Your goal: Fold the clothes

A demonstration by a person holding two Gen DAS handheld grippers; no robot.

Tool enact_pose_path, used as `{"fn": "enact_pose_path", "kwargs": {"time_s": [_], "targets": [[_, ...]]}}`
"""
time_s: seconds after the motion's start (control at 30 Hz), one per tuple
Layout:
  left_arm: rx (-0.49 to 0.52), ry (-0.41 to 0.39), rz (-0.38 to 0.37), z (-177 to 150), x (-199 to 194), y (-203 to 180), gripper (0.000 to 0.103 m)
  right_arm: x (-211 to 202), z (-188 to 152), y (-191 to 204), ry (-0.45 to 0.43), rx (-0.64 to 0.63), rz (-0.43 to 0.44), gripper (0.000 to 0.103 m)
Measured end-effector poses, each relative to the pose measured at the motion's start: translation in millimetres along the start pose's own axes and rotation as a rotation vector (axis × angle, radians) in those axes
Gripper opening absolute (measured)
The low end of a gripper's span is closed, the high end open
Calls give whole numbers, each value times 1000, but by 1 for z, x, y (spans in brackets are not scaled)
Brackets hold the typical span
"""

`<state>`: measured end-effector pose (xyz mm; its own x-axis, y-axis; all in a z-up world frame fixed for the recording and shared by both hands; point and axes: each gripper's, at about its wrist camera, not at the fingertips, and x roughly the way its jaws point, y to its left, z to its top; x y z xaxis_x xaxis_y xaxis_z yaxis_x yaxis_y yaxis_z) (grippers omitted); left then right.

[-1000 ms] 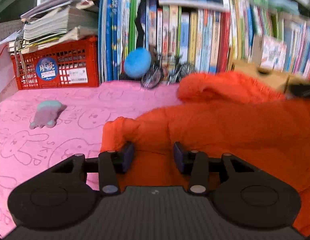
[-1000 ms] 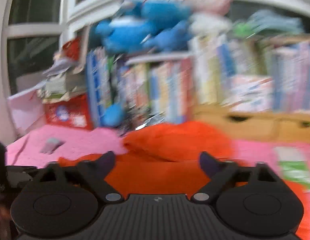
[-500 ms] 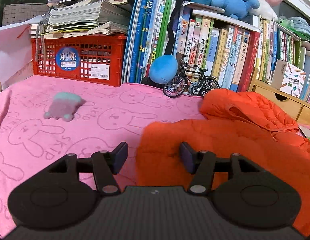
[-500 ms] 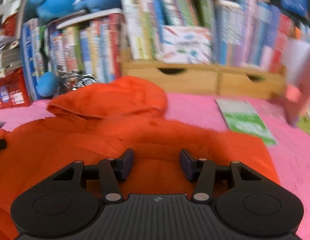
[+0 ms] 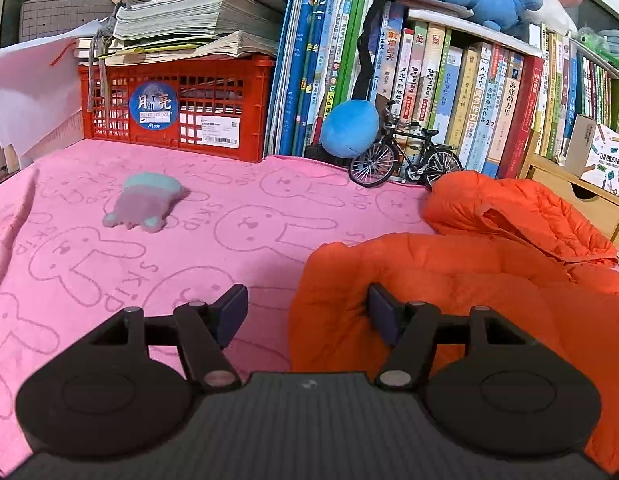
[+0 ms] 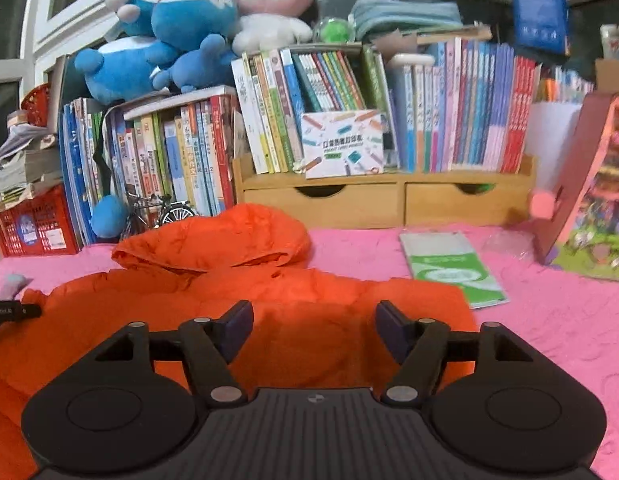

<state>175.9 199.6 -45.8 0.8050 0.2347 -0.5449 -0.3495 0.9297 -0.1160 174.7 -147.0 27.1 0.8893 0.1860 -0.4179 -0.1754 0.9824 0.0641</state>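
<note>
On the pink rabbit-print cloth (image 5: 157, 264) that covers the tabletop, we see an orange hooded jacket (image 6: 245, 304) lying flat, its hood (image 6: 225, 236) towards the back edge where the books (image 6: 461, 112) and wooden drawer unit (image 6: 389, 200) stand. Left claw (image 5: 305, 312): jaws have just been opening and now stand apart, straddling the jacket's left border, one pad over bare cloth and the other at the puffy fabric, pressing on nothing. Right claw (image 6: 313, 324): jaws likewise have just been opening, parted above the jacket's body near its right side, nothing held.

We judge the step in hand to be choosing new grips for a fold. To do it well, we lower each claw until one pad slides under the border and the other rests on top, taking one layer of quilted fabric only. We match the two grips along the same line, so the fold falls straight. The filling is springy, so we close firmly, since a shallow bite may slip. We keep clear of the green booklet (image 6: 453, 268) beside the jacket's right corner and the small plush toy (image 5: 143, 206) towards the left edge.
</note>
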Motion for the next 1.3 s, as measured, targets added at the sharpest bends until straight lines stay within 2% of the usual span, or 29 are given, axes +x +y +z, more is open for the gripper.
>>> {"fn": "enact_pose_path", "kwargs": {"time_s": [0.13,0.3,0.4,0.5,0.53,0.6,0.63,0.73,0.8,0.93,1.07,1.3], "targets": [[0,7,1,1,1,0,66,10,-12,-4,47,-43,-36,68],[-1,-9,-17,3,-5,4,63,40,-11,-10,121,-7,-15,69],[9,-63,-32,5,-27,8,63,21,-3,-10,56,-15,1,69],[1,-83,-91,9,-49,9,64,-2,0,-20,22,0,11,69],[5,-92,-110,8,-57,7,64,-8,0,-24,22,9,14,67],[18,-108,-152,6,-73,-2,65,-15,-2,-29,45,30,38,47],[27,-110,-183,3,-80,-9,65,-18,-3,-30,61,40,54,43],[90,-93,-268,-8,-93,-37,68,-20,-8,-18,76,24,93,40],[164,-86,-290,-20,-97,-57,68,-18,-12,-4,74,-14,104,40],[257,-63,-246,-37,-89,-79,68,-9,-23,9,113,-24,119,40],[255,-21,-215,-41,-71,-79,77,7,-31,1,159,29,126,41],[250,53,-215,-43,-55,-79,79,19,-36,-2,203,48,135,43]]}}
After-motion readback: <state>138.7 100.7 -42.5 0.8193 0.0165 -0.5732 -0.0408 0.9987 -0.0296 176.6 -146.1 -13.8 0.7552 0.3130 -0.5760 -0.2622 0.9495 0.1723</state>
